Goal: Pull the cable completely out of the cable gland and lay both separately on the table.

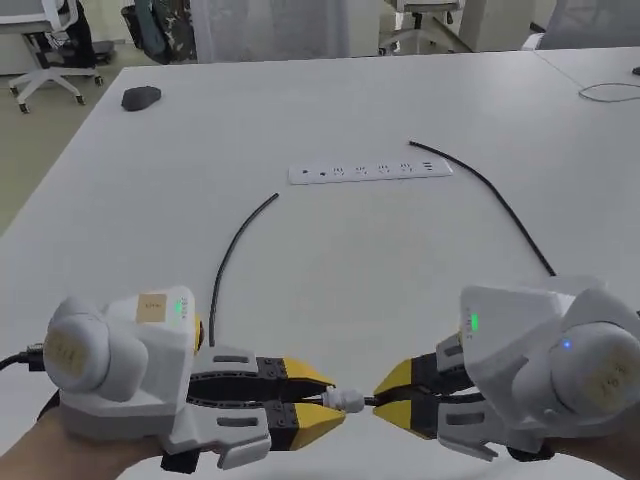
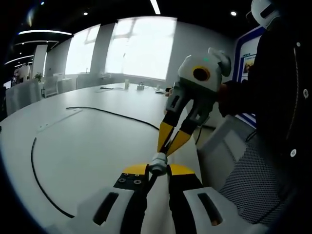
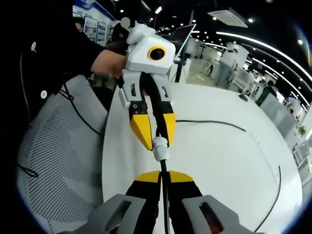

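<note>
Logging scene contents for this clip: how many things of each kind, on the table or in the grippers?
Black cables: 2, left cable, right cable (the held cable end may be either's)
Thin grey cable loop: 1
Cable gland: 1
Power strip: 1
Mouse: 1
Total: 6

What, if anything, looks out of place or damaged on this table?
Nothing stands out. The power strip lies flat, a short black cable and a long black cable rest loose on the table, and the cable gland with its cable looks intact.
</note>
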`<state>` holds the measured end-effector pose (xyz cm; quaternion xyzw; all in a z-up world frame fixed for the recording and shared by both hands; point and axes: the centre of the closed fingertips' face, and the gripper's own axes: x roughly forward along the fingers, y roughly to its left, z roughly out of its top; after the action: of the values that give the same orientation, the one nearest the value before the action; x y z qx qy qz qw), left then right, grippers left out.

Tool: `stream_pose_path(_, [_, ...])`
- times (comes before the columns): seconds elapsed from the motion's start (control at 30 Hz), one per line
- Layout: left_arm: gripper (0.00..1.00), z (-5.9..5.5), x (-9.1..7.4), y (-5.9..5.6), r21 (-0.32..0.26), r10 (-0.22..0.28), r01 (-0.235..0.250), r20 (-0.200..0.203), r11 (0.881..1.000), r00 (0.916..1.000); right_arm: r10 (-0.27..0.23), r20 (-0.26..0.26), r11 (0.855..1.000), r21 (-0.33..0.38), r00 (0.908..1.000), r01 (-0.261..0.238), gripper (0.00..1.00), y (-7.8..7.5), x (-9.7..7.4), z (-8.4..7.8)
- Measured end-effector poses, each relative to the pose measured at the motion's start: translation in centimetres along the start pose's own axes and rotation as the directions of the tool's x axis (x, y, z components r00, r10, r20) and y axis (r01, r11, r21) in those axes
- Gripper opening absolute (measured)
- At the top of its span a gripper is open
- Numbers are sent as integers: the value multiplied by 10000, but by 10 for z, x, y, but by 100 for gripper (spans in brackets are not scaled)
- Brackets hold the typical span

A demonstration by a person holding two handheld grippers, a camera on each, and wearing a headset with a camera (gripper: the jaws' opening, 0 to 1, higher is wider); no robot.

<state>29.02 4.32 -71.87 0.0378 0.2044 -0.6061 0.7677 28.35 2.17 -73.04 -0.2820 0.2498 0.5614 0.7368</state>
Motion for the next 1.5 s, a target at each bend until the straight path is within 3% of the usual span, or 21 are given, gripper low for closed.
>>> stream_pose_path(0.2, [15,3,-6,5,-15,243,-243,145,9997,9996,-850,-291,9890,1189,9960,879,0,-15,-18,-24])
stream_pose_path(0.4, [15,4,-6,5,19,287,-287,148,9996,9995,-1453,-741,9758,1540,9866,1552,0,-25,-31,-49])
stream_pose_path(0.47, [15,3,-7,6,49,351,-352,122,9994,9993,-2015,-1045,9625,1631,9739,2167,0,-33,-38,-61])
stream_pose_path(0.53, [15,3,-7,6,30,353,-353,130,9994,9993,-1975,-1181,9576,1893,9732,2173,0,-33,-41,-70])
stream_pose_path(0.73, [15,2,-9,7,36,410,-410,132,9992,9991,-2435,-1692,9311,2350,9550,2790,0,-43,-53,-97])
stream_pose_path(0.77, [15,2,-9,7,31,408,-408,134,9992,9991,-2582,-1715,9253,2392,9507,2945,0,-46,-54,-100])
stream_pose_path(0.8, [15,2,-10,8,41,418,-419,138,9991,9990,-2940,-1817,9079,2539,9384,3336,0,-52,-57,-105])
stream_pose_path(0.87, [15,3,-11,7,41,373,-374,206,9993,9991,-2932,-1916,8944,2913,9367,3395,0,-55,-59,-112])
stream_pose_path(1.0, [15,1,-15,10,51,505,-505,135,9987,9986,-3252,-2566,8800,2703,9102,3906,0,-63,-65,-133])
stream_pose_path(1.17, [15,-2,-18,12,-102,604,-603,105,9981,9981,-3095,-2945,8663,3047,9041,3958,0,-63,-68,-158])
stream_pose_path(1.23, [15,-3,-18,12,-86,591,-590,80,9982,9982,-3046,-3185,8627,3072,8976,4018,0,-63,-69,-166])
stream_pose_path(1.33, [15,-4,-18,12,-105,565,-565,50,9983,9984,-3005,-3442,8644,2960,8895,4065,0,-62,-68,-175])
stream_pose_path(1.37, [15,-4,-18,12,-121,554,-554,36,9984,9985,-2840,-3527,8700,2961,8916,3942,0,-60,-67,-177])
stream_pose_path(1.43, [15,-4,-18,12,-112,559,-559,16,9984,9984,-2811,-3573,8698,2972,8907,3938,0,-59,-66,-176])
stream_pose_path(1.5, [15,-5,-18,13,-119,569,-569,4,9983,9984,-2932,-3645,8757,2686,8838,4013,1,-61,-66,-175])
